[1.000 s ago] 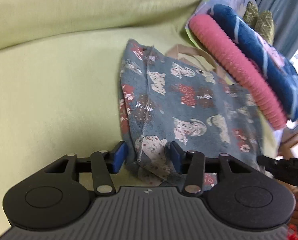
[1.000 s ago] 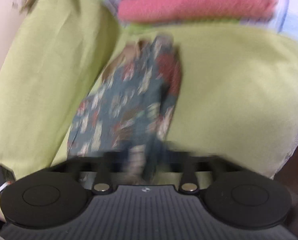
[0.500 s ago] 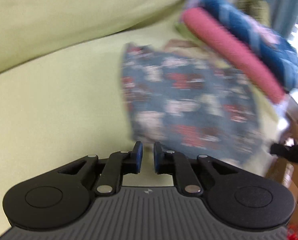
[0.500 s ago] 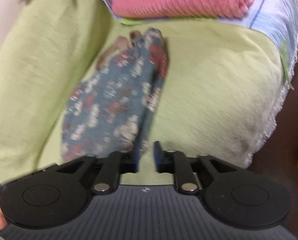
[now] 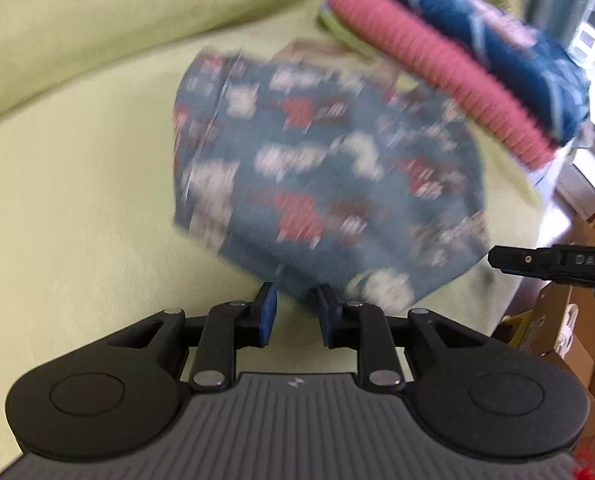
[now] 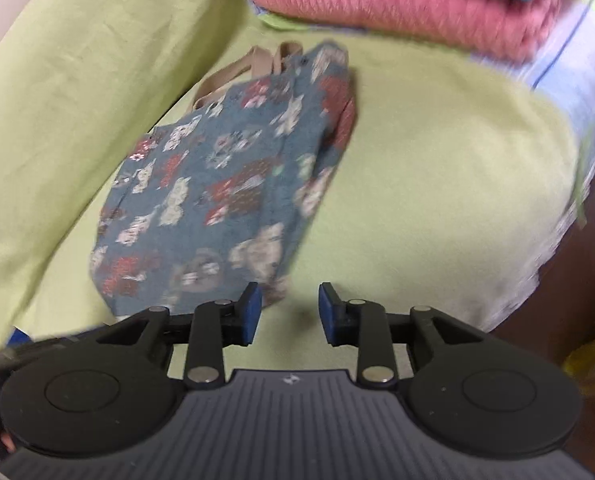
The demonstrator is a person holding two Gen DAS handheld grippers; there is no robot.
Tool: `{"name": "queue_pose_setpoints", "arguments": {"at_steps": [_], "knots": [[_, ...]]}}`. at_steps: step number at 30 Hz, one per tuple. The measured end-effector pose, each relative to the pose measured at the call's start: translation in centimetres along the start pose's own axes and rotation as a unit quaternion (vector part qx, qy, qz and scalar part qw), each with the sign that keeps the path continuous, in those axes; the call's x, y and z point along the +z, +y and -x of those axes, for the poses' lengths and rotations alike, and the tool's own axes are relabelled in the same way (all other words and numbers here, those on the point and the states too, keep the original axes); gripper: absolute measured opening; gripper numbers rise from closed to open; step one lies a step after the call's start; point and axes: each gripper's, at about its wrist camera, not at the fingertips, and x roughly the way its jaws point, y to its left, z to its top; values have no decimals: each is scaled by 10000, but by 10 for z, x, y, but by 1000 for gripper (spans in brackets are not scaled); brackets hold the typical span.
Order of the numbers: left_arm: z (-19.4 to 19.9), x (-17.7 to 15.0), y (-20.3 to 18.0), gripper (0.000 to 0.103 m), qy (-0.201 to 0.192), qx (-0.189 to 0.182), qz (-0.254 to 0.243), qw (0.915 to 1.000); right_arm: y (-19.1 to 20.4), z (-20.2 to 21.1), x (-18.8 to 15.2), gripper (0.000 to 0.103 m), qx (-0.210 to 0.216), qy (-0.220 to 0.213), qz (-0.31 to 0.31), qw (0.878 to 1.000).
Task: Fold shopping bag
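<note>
The shopping bag [image 5: 329,176] is blue-grey cloth with a cat and red flower print and beige handles [image 6: 253,68]. It lies flat on a light green sofa seat. In the right wrist view the bag [image 6: 225,200] lies ahead and to the left. My left gripper [image 5: 293,314] is open and empty, its jaws at the bag's near edge. My right gripper [image 6: 289,310] is open and empty, just right of the bag's near corner. The left wrist view is blurred.
A stack of folded pink [image 5: 437,76] and blue [image 5: 497,48] textiles sits at the sofa's far end, also in the right wrist view [image 6: 409,12]. The green backrest cushion [image 6: 77,92] rises left of the bag. The right gripper's body [image 5: 553,262] shows at right.
Both grippers were nearly shut half a second ago and have opened. Both have pulled back a little from the bag, which lies flat on the seat.
</note>
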Motion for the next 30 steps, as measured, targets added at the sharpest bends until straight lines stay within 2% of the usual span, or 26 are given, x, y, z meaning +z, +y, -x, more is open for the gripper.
{"name": "queue_pose_setpoints", "arguments": {"at_steps": [3,6,7,9,13,15,16,18,22,25,27,28,30], "knots": [[4,23,-10,28,-253,-99,-276,9992,-10,10,30,28,-112,-178,517,9984],[-12,49,-18,29,-297,-135,-508,9982,-9,10,75,28,-179,-333,1260,9913],[-21,58,-21,30,-293,-119,-576,9978,-5,7,92,28,-237,-357,1583,9865],[-40,71,-24,42,-245,-133,-622,9977,10,0,122,28,-278,-399,2178,9748],[-69,76,-28,42,-65,-118,-613,9980,39,-28,176,27,-92,-236,3008,9534],[-77,77,-28,41,-65,-109,-610,9981,47,-52,203,17,-81,8,3214,9469],[-79,79,-27,41,-63,-97,-624,9980,49,-64,215,9,-100,84,3280,9446],[-82,92,-25,41,-149,-98,-601,9980,51,-90,239,9,-146,237,3289,9439],[-89,131,-14,41,-384,-88,-504,9979,45,-136,279,10,-145,685,2931,9535],[-103,168,-3,41,-470,-121,-492,9976,39,-162,285,13,-279,993,2798,9545],[-115,186,2,41,-400,21,-488,9980,35,-176,284,16,-394,1155,2781,9528],[-119,190,3,41,-380,130,-476,9981,34,-184,284,20,-453,1221,2764,9522],[-120,186,5,41,-410,100,-422,9982,30,-199,282,21,-456,1374,2660,9530]]}}
